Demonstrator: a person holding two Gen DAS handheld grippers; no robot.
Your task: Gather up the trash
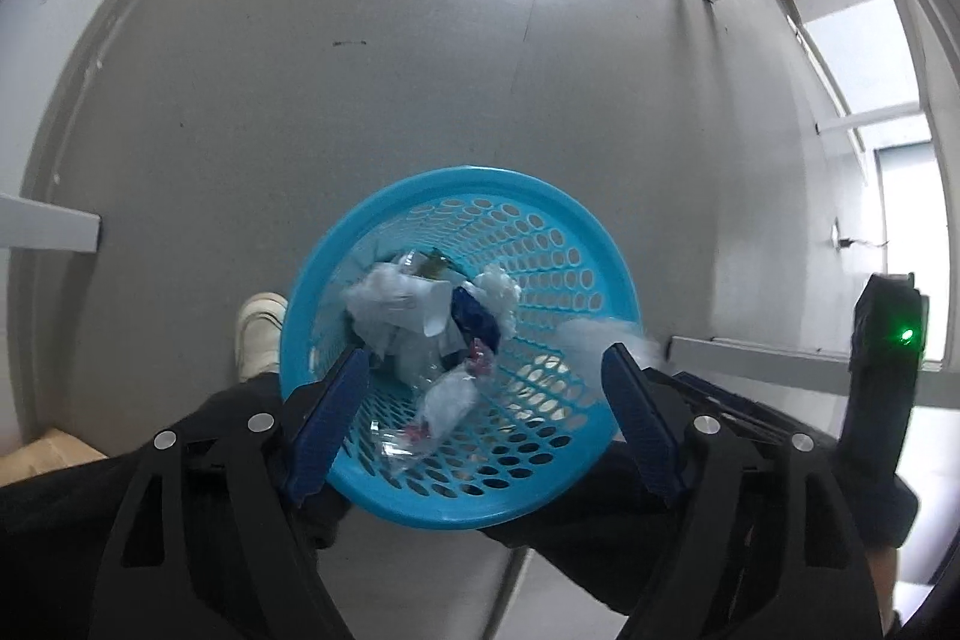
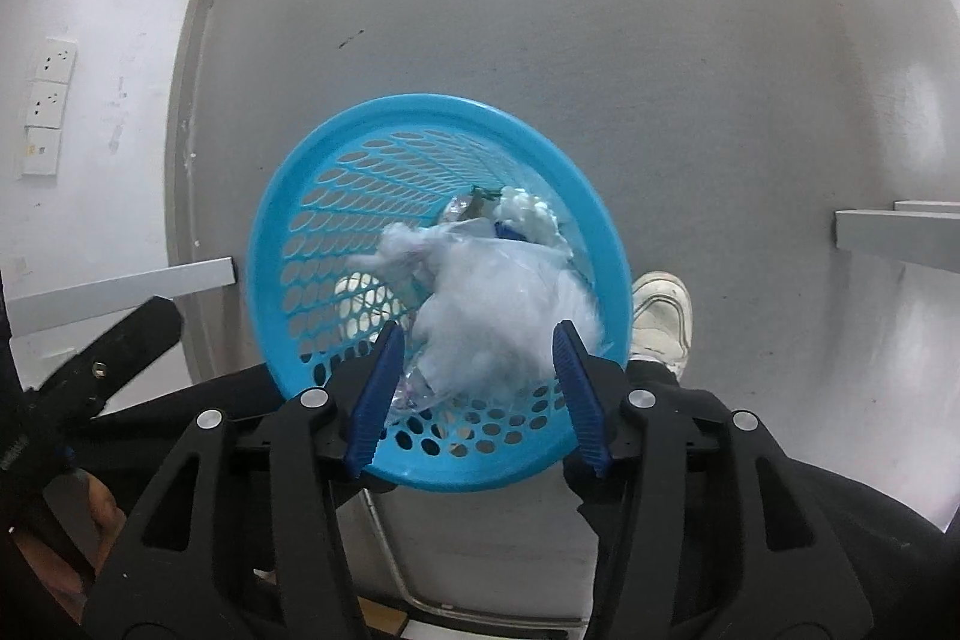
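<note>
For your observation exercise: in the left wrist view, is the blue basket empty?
No. The basket holds crumpled white paper, a dark blue wrapper and clear plastic.

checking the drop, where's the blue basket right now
In both wrist views the blue basket stands on the grey floor directly below the grippers, beside a white shoe.

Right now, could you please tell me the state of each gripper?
Left gripper: open, holding nothing, above the basket.
Right gripper: open; a blurred white wad lies between its fingers, apparently released.
</note>
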